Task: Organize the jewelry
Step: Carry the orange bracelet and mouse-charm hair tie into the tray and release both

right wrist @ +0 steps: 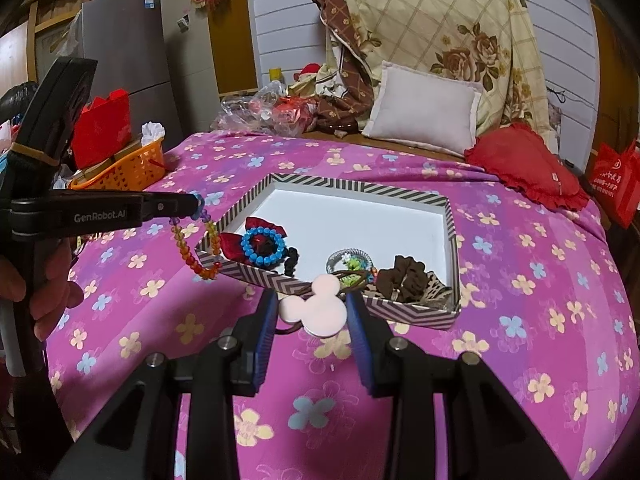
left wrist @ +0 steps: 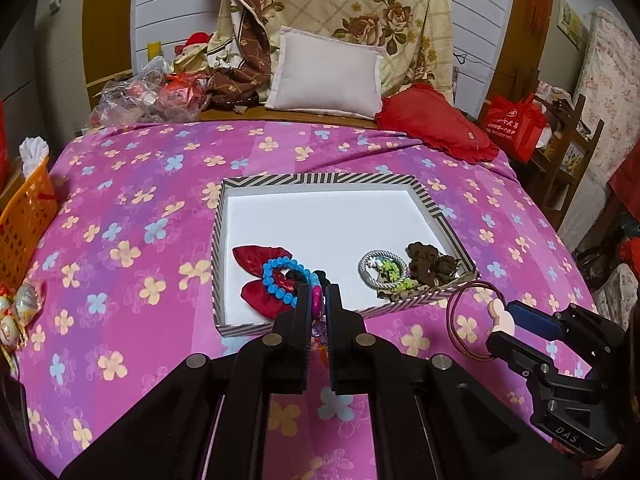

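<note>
A striped shallow box (left wrist: 320, 179) (right wrist: 451, 216) lies on the pink flowered bedspread. In it are a red bow (left wrist: 252, 258), a blue bead bracelet (left wrist: 280, 276) (right wrist: 262, 246), a grey-green hair tie (left wrist: 380, 266) and a brown scrunchie (left wrist: 432, 264) (right wrist: 404, 276). My left gripper (left wrist: 318, 300) (right wrist: 198, 202) is shut on a multicoloured bead bracelet (right wrist: 196, 248) that hangs at the box's near left corner. My right gripper (right wrist: 312, 308) (left wrist: 502, 322) is shut on a pink mouse-shaped hair tie (right wrist: 316, 306) (left wrist: 500, 314) with a brown elastic loop (left wrist: 468, 316), just before the box's near edge.
An orange basket (left wrist: 24, 220) (right wrist: 128, 168) stands at the bed's left edge. A white pillow (left wrist: 324, 76), a red cushion (left wrist: 436, 124) and plastic bags (left wrist: 148, 92) lie at the head. A red bag (left wrist: 516, 120) stands to the right.
</note>
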### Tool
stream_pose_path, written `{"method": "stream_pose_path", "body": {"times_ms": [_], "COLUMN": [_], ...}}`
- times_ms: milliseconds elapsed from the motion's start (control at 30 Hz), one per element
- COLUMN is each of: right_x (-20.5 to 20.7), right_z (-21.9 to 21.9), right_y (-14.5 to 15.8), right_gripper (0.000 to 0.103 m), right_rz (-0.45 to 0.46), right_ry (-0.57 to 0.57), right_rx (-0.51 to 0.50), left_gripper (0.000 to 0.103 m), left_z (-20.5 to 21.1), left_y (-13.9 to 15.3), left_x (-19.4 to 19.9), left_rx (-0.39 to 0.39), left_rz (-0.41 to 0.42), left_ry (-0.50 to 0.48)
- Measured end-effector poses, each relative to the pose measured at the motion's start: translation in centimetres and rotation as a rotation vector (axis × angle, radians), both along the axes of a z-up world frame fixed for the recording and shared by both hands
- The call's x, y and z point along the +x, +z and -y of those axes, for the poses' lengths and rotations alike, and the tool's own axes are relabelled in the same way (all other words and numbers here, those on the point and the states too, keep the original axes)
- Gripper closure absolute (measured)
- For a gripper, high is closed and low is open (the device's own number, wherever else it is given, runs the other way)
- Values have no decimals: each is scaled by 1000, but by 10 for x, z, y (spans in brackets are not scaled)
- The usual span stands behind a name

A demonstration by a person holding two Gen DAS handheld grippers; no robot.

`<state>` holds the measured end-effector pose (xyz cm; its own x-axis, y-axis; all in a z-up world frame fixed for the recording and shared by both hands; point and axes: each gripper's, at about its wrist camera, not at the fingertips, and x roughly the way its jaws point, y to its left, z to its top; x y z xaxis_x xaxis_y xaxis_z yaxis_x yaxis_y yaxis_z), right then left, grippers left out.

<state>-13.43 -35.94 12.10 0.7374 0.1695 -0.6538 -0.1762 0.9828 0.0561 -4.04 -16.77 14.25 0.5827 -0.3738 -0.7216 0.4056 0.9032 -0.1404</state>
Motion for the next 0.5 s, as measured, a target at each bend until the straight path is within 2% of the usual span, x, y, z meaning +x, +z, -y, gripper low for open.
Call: {"method": "stream_pose_path", "body": {"times_ms": [500], "right_x": [51], "right_z": [10], "right_y": [-2], "right_gripper": [67], "right_rz": [-11], "right_ry": [-15], "right_rx": [14], "left_gripper": [96], "left_z": [21], "left_y": [12], "left_x": [48], "left_rx": [-10], "left_rz": [15], "left_ry": [13]}}
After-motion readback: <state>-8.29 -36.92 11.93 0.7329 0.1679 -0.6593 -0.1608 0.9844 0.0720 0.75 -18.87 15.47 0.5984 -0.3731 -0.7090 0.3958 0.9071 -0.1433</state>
